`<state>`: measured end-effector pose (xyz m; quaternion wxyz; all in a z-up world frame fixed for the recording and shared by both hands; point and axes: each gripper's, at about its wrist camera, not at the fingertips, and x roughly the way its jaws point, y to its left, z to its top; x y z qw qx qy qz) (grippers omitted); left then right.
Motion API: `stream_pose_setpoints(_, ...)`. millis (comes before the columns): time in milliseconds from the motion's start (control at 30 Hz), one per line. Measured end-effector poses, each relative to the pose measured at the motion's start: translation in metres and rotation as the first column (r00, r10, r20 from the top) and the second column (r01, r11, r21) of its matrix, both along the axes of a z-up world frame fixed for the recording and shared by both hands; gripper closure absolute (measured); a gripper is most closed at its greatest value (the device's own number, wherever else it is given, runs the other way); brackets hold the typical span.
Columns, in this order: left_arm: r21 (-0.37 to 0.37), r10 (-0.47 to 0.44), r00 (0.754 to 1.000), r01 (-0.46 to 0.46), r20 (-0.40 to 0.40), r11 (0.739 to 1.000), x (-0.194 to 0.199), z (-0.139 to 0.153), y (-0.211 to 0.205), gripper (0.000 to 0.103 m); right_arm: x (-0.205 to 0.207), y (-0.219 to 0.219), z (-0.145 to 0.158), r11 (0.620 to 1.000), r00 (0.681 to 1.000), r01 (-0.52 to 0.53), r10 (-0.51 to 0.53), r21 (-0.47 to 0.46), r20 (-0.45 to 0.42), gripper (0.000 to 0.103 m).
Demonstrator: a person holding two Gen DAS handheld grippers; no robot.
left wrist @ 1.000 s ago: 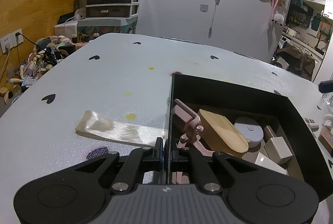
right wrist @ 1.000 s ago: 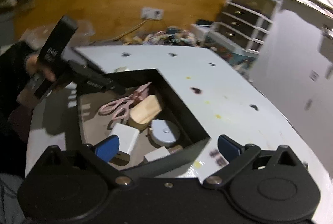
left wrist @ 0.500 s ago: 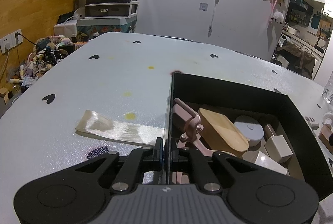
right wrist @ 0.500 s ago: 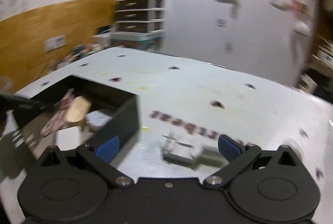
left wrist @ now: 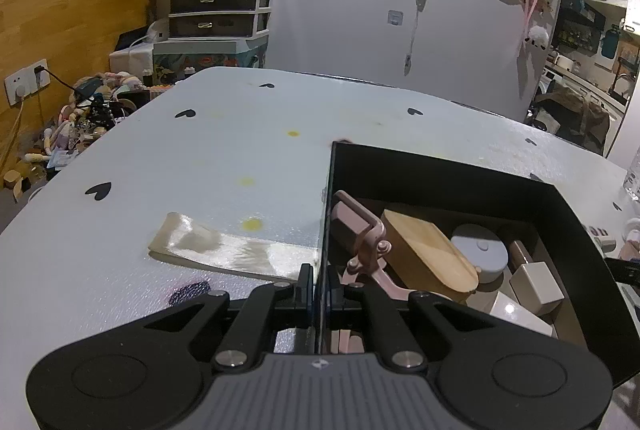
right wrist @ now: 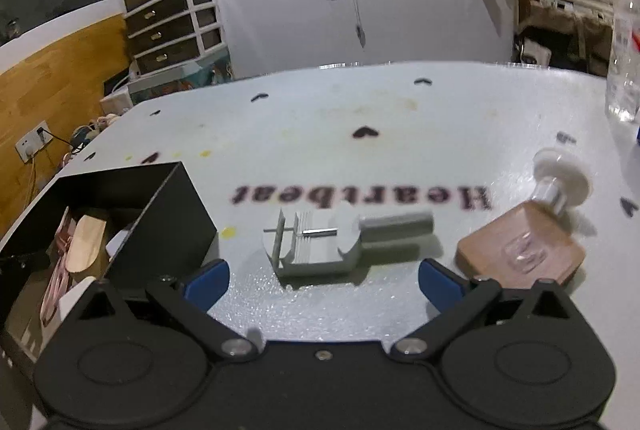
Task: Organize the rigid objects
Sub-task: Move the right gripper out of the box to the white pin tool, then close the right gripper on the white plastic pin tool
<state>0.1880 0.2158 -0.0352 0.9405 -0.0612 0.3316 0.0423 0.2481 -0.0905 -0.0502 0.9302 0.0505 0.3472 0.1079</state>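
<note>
Right gripper [right wrist: 322,280] gapes empty just short of the grey tool [right wrist: 316,244] on the table [right wrist: 400,134]; its long axis runs crosswise, handle right. Left gripper [left wrist: 316,288], farther off, pinches the black box [left wrist: 452,170] wall.

The black box [left wrist: 460,166] is being viewed closely from its left wall by the left wrist camera, angled downward across the white table [left wrist: 200,150]. The same box [right wrist: 168,218] is being seen at left from the right wrist camera.
</note>
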Motion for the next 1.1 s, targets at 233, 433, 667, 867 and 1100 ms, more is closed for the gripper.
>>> stream_pose_setpoints(233,0.012,0.010,1.000,-0.010,-0.014,1.000,0.002,0.001,-0.002,0.098,0.011,0.021,-0.007,0.997,0.999,0.033,-0.034,-0.068,-0.020,0.008)
stream_pose_setpoints(433,-0.009,-0.004,1.000,0.004,-0.027,1.000,0.000,0.000,0.003,0.098,0.018,0.039,-0.010,0.986,0.998,0.065,-0.066,-0.157,-0.003,0.011)
stream_pose_setpoints(667,-0.016,-0.021,0.999,0.020,-0.034,1.000,0.000,0.001,0.005,0.098,0.029,0.040,-0.009,0.982,0.994,0.107,-0.109,-0.158,-0.002,0.014)
stream_pose_setpoints(867,-0.027,-0.036,0.999,0.035,-0.025,0.999,0.000,0.000,0.008,0.097,0.032,0.043,-0.004,0.985,0.997,0.082,-0.082,-0.151,0.008,0.038)
stream_pose_setpoints(1100,-0.040,-0.038,0.999,0.038,-0.012,0.998,-0.002,-0.002,0.010,0.096,0.025,0.039,0.030,0.991,0.998,0.036,-0.029,-0.129,0.056,0.038)
